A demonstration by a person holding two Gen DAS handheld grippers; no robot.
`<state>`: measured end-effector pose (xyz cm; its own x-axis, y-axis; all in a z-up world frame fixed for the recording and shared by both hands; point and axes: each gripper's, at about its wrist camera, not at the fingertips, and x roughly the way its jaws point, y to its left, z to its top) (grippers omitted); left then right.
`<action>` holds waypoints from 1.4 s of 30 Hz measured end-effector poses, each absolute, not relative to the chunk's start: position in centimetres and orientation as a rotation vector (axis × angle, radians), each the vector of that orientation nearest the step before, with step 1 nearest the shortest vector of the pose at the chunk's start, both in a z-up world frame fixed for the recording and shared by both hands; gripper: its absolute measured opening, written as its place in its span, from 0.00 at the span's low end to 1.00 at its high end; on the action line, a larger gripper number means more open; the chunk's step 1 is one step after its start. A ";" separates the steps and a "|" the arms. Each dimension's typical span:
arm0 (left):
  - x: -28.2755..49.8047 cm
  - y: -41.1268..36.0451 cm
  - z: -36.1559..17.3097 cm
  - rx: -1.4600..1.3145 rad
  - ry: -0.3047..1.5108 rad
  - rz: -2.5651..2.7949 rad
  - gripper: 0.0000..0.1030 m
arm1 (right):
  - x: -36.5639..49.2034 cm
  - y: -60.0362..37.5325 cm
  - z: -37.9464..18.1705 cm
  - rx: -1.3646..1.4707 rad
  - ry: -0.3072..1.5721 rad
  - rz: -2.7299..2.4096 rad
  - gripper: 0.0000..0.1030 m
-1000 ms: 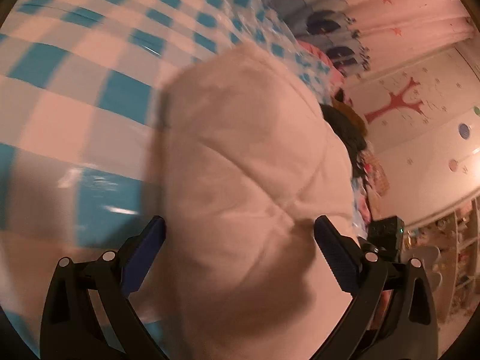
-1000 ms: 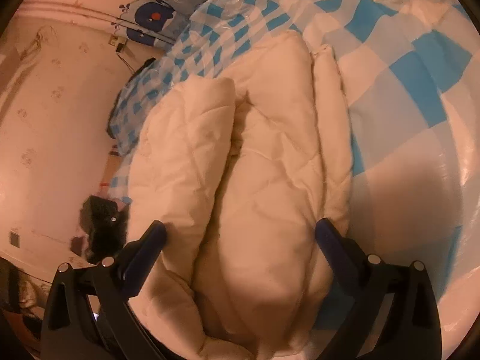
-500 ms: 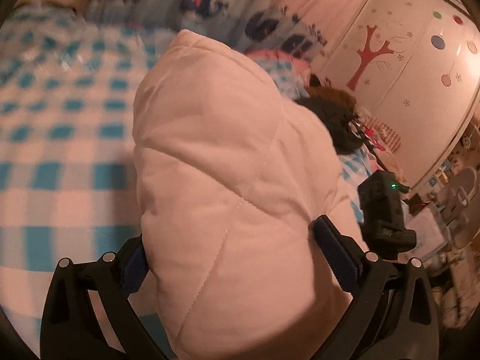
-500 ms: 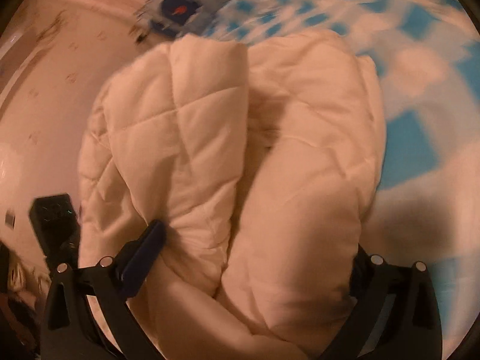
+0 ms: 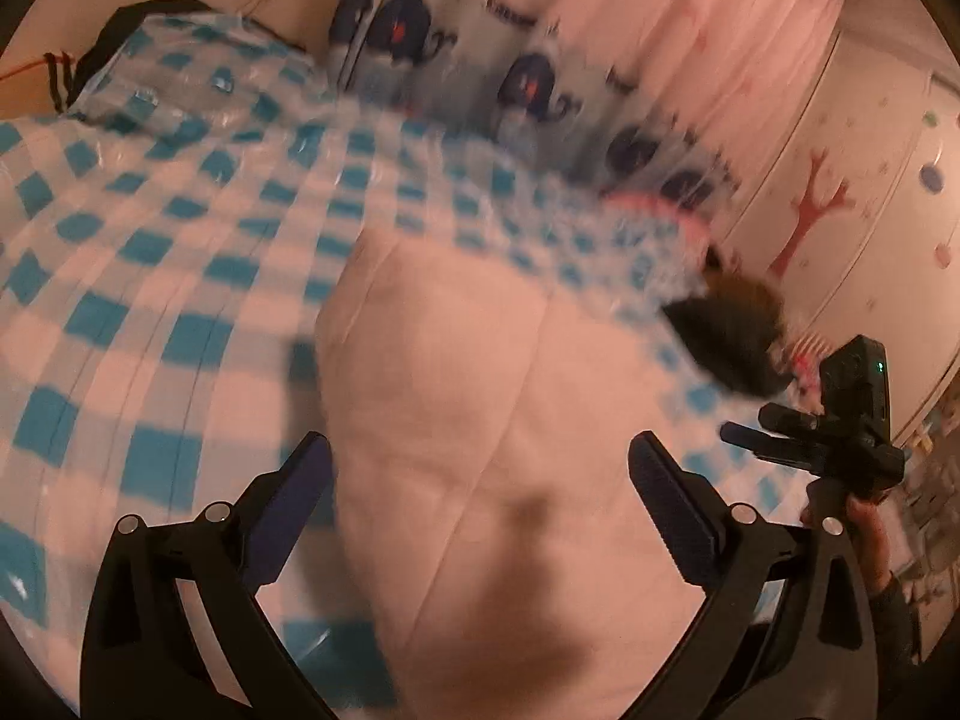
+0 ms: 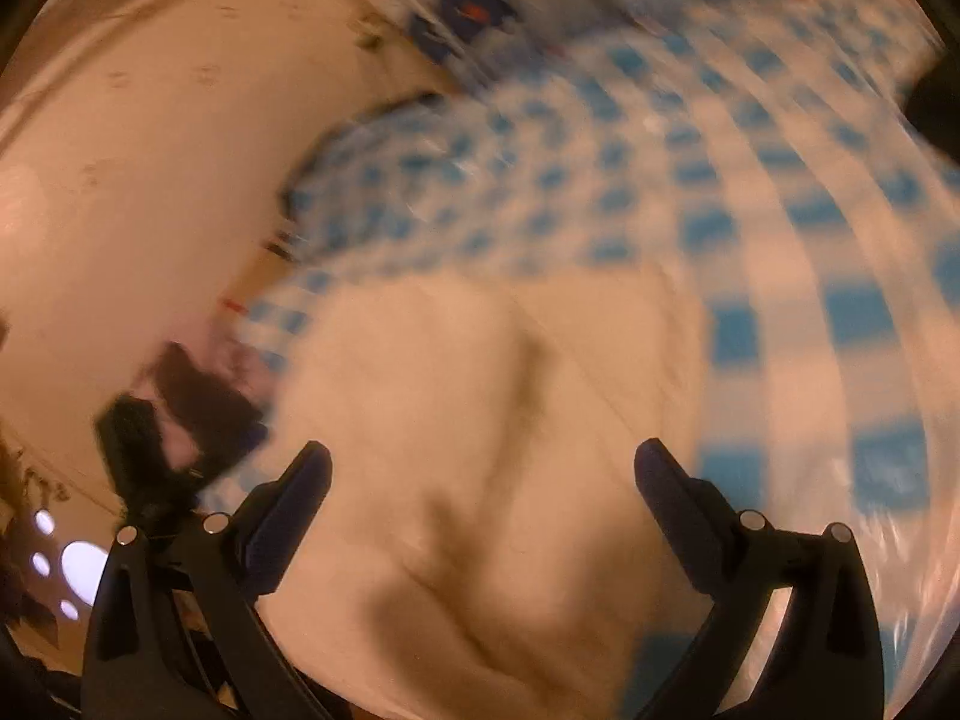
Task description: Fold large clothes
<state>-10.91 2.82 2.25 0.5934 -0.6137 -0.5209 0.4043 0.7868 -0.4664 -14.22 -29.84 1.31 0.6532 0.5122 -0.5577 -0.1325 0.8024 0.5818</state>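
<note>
A cream quilted padded garment [image 5: 480,420] lies folded in a thick bundle on the blue-and-white checked bed cover [image 5: 150,276]. My left gripper [image 5: 480,474] hangs open above the bundle's near end, with nothing held between its fingers. In the right wrist view the same cream garment [image 6: 480,420] fills the lower middle, and my right gripper [image 6: 480,480] is open over it too. The right gripper's body [image 5: 852,408], held by a hand, shows at the right edge of the left wrist view. Both views are blurred by motion.
A whale-print pillow [image 5: 540,90] lies along the far edge of the bed by pink curtains. A dark furry garment [image 5: 732,342] sits on the bed to the right of the bundle. A wall [image 6: 120,180] runs along the bed's left side.
Both grippers have pulled back and tilted up from the bundle, which now sits lower and smaller in each view. More of the checked cover and pillows shows. The jaws stay open.
</note>
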 end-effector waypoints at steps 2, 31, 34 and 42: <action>-10.6 1.8 2.2 -0.327 0.727 -0.647 0.92 | -10.5 -27.1 3.3 0.591 0.772 0.544 0.95; -10.6 -4.6 0.3 -0.123 0.775 -0.696 0.93 | -12.0 -27.1 -4.3 0.306 0.914 0.186 0.90; -11.2 -4.8 0.2 -0.072 0.766 -0.695 0.93 | -15.0 -26.1 -4.4 0.210 0.909 0.158 0.90; -12.1 -7.3 -1.2 0.061 0.795 -0.614 0.93 | -17.3 -27.0 -5.0 0.225 0.923 0.155 0.93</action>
